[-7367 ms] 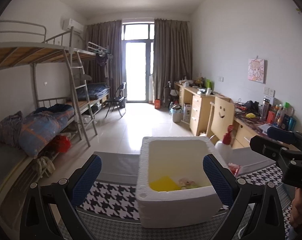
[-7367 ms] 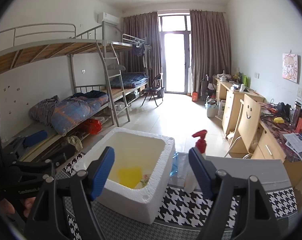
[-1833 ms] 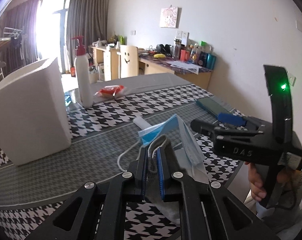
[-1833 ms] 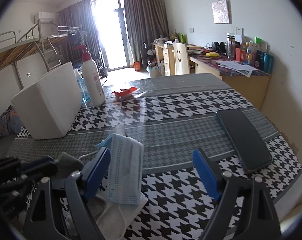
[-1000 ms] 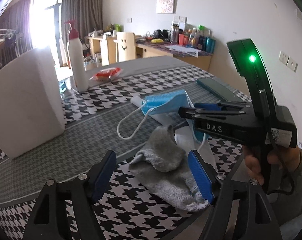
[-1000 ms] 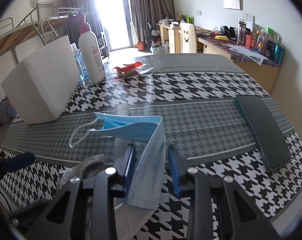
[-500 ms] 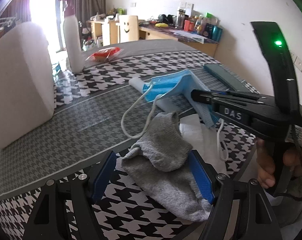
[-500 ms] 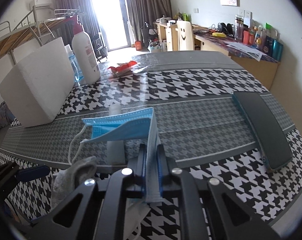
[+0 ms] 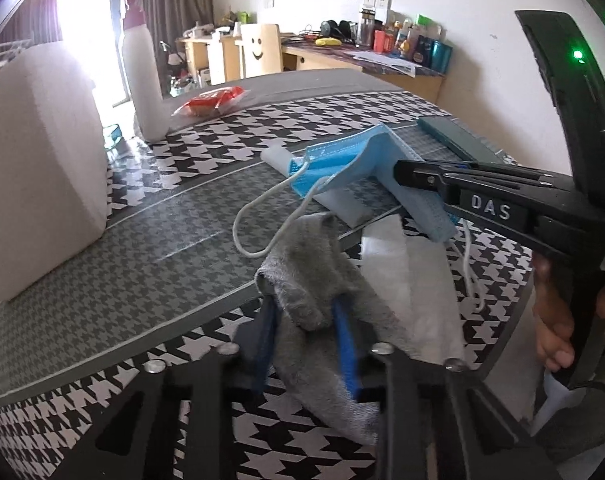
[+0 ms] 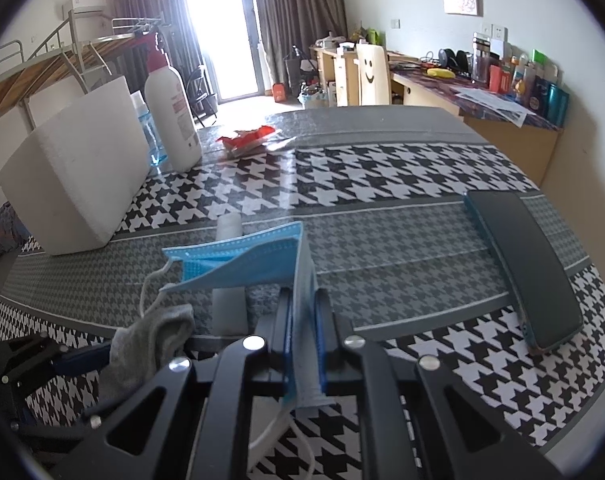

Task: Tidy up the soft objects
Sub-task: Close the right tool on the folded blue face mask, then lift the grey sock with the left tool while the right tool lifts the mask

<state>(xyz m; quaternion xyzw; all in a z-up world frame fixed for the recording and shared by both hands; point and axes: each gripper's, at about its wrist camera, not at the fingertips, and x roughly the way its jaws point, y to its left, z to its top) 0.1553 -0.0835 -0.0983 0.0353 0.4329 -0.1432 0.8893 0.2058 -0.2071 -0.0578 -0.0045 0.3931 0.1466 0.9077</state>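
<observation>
houndstooth table (image 10: 382, 176) | white foam box (image 10: 78, 176) | bunk bed (image 10: 62, 56) | desk (image 10: 482, 120)

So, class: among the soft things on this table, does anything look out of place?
The dark phone near the table's right edge is hard, not soft. It lies apart from the blue mask and grey sock.

A dormitory-type bedroom is shown. A metal bunk bed (image 10: 82, 46) with a ladder is seen along one wall, under a wall-mounted air conditioner (image 10: 84, 3). Wooden desks (image 10: 474, 120) crowded with bottles and papers are lined along the opposite wall, with a smiley-face chair (image 10: 372, 74) beside them. Dark curtains (image 10: 298, 20) are hung at a bright balcony door (image 10: 226, 28).
</observation>
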